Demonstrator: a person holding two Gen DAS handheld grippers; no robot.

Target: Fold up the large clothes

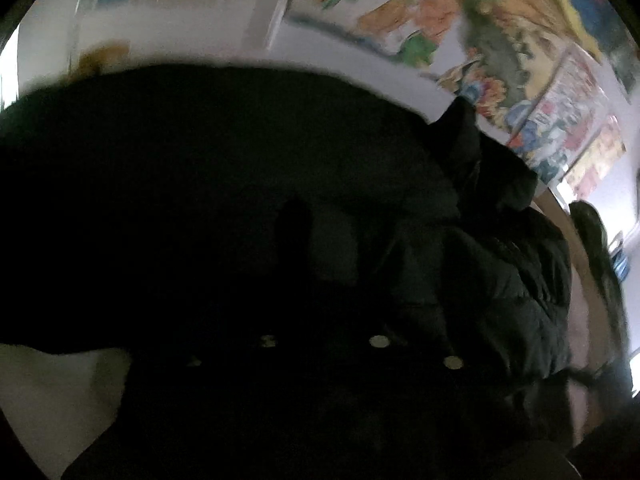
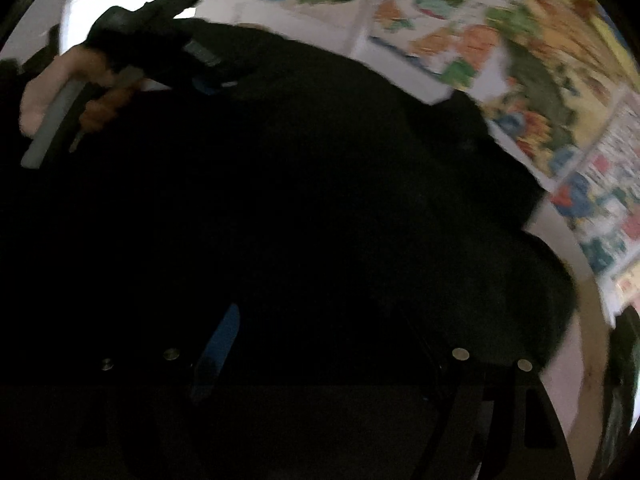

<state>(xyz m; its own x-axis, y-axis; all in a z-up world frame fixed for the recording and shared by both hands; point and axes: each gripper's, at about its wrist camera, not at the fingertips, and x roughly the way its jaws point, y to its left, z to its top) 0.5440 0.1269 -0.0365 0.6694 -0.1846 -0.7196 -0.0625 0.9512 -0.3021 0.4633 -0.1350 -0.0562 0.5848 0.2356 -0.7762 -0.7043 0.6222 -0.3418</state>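
A black padded jacket [image 1: 500, 272] fills most of the left wrist view, and its dark bulk [image 2: 360, 160] fills the right wrist view too. My left gripper [image 1: 296, 224] shows as a single dark finger shape pressed into the jacket, jaws shut. It is too dark to see whether any fabric is pinched. My right gripper [image 2: 320, 332] hangs over the jacket with its jaws wide apart. One blue finger pad [image 2: 224, 336] is visible, and nothing is gripped. At the upper left of the right wrist view, a hand [image 2: 52, 88] holds the left gripper's housing [image 2: 160, 44] against the jacket's edge.
Colourful posters [image 1: 420, 20] hang on the white wall behind, and more posters [image 2: 460, 40] appear in the right wrist view. A pale surface [image 1: 48, 392] lies under the jacket at the lower left. A person's dark hair [image 1: 596, 248] and a wooden panel [image 1: 560, 216] are at the right edge.
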